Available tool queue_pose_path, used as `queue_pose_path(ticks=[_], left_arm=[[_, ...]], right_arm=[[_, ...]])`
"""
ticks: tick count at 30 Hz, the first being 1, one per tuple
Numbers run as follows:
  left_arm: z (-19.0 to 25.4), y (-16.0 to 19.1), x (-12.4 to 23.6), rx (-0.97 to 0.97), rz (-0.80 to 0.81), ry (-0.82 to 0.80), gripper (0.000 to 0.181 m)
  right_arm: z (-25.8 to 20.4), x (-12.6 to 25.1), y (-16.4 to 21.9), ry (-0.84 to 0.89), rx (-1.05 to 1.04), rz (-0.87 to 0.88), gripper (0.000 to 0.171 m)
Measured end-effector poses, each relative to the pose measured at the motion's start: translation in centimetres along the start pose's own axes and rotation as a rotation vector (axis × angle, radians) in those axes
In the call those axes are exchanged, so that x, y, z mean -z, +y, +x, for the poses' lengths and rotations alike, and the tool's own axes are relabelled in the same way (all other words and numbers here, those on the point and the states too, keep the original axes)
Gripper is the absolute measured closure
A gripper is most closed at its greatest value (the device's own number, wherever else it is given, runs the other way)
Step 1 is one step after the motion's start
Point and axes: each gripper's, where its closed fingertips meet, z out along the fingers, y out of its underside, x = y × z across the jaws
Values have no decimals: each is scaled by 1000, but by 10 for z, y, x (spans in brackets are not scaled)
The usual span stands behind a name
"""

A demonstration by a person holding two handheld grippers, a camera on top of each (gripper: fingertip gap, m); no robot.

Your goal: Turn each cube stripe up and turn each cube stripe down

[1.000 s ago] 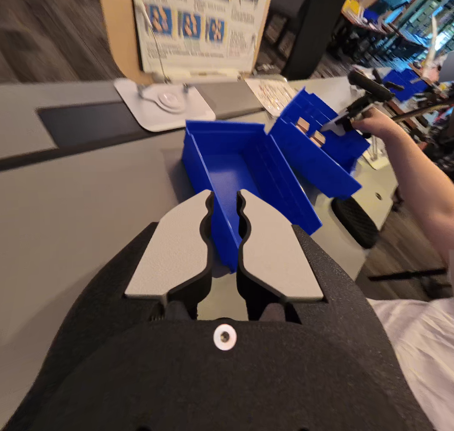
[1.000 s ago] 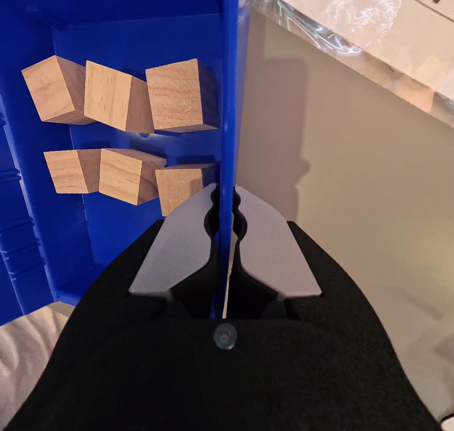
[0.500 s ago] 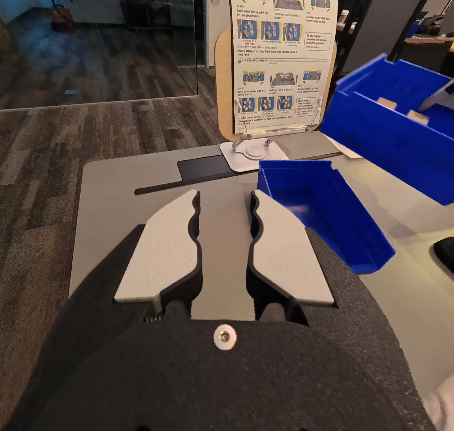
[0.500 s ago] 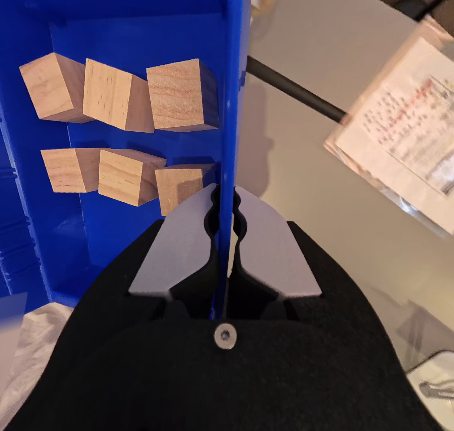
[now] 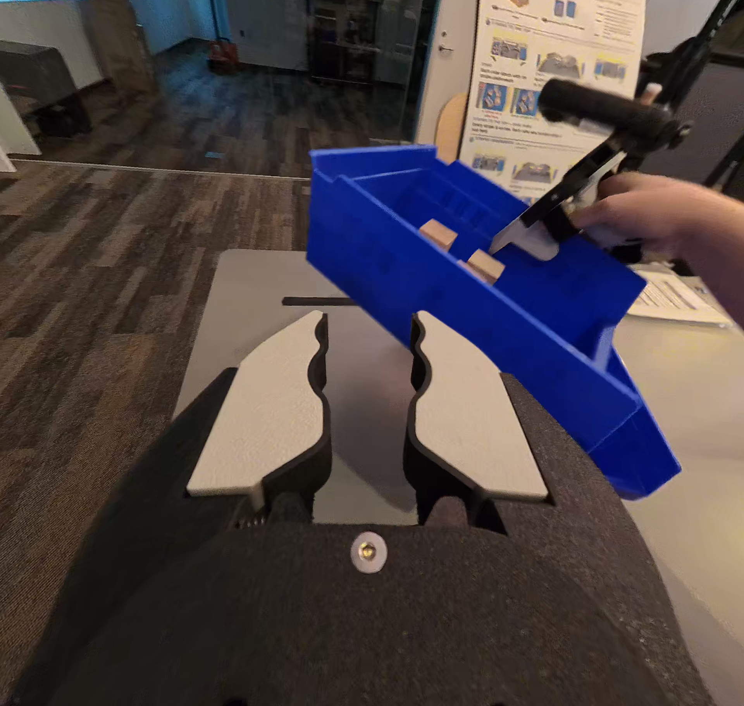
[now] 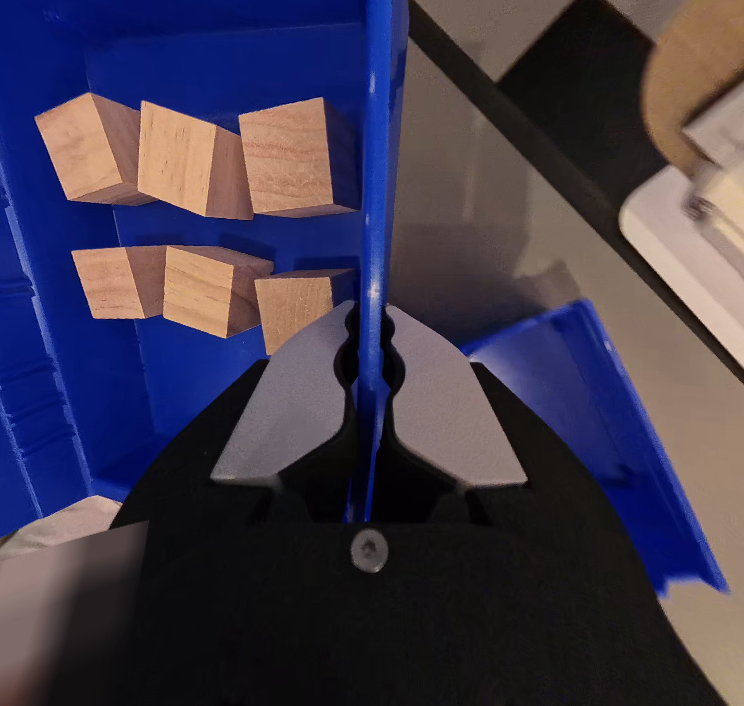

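My right gripper (image 6: 371, 312) is shut on the side wall of a blue bin (image 6: 376, 122) and holds it in the air above the table. Several plain wooden cubes (image 6: 286, 163) lie in two rows on the bin's floor; no stripes show on their visible faces. In the left wrist view the same bin (image 5: 422, 300) hangs tilted ahead of me, with two cubes (image 5: 439, 233) showing inside and the right gripper (image 5: 523, 235) clamped on its far wall. My left gripper (image 5: 368, 320) is open and empty, low over the grey table (image 5: 257, 284).
A second blue bin (image 6: 563, 404) lies on the table below the lifted one. An instruction sheet on a wooden board (image 5: 555, 62) with a white base (image 6: 684, 235) stands at the table's far side. Papers (image 5: 672, 300) lie at right. The table's left edge drops to carpet (image 5: 80, 324).
The right gripper carried the lifted bin leftward, now over the second bin. My left gripper opened wider and swung away from the second bin, which has left its view.
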Motion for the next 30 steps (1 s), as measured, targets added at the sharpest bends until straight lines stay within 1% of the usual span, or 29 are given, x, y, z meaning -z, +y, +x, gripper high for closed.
queue_pose_path(ticks=[3,5,9,10,11,12,13,14,15,20,25,30], left_arm=[[-8,-2,16,38,38,-39,142],[-7,-6,27,40,76,-35,143],[0,-14,43,2,163,-18,147],[0,-15,45,-6,178,-25,150],[-1,-14,46,2,179,-32,159],[1,-11,45,15,161,-21,174],[5,-9,43,20,143,7,176],[8,-9,42,17,142,24,168],[9,-10,41,10,150,28,164],[14,-10,36,-13,139,45,162],[16,-4,30,-18,101,58,160],[20,1,22,-33,58,72,160]], right_arm=[[-21,-39,-13,-3,-8,-5,163],[-27,-63,-19,14,-24,5,163],[-33,-106,-19,34,-58,-10,163],[-34,-115,-16,31,-66,-24,163],[-35,-125,-13,30,-70,-38,163],[-35,-134,-10,30,-74,-55,163],[-34,-142,-6,31,-78,-69,162],[-33,-149,-2,34,-85,-79,162],[-31,-156,2,44,-91,-89,162],[-19,-180,18,108,-112,-118,161],[-12,-191,33,128,-123,-158,161],[-14,-197,31,90,-80,-104,155]])
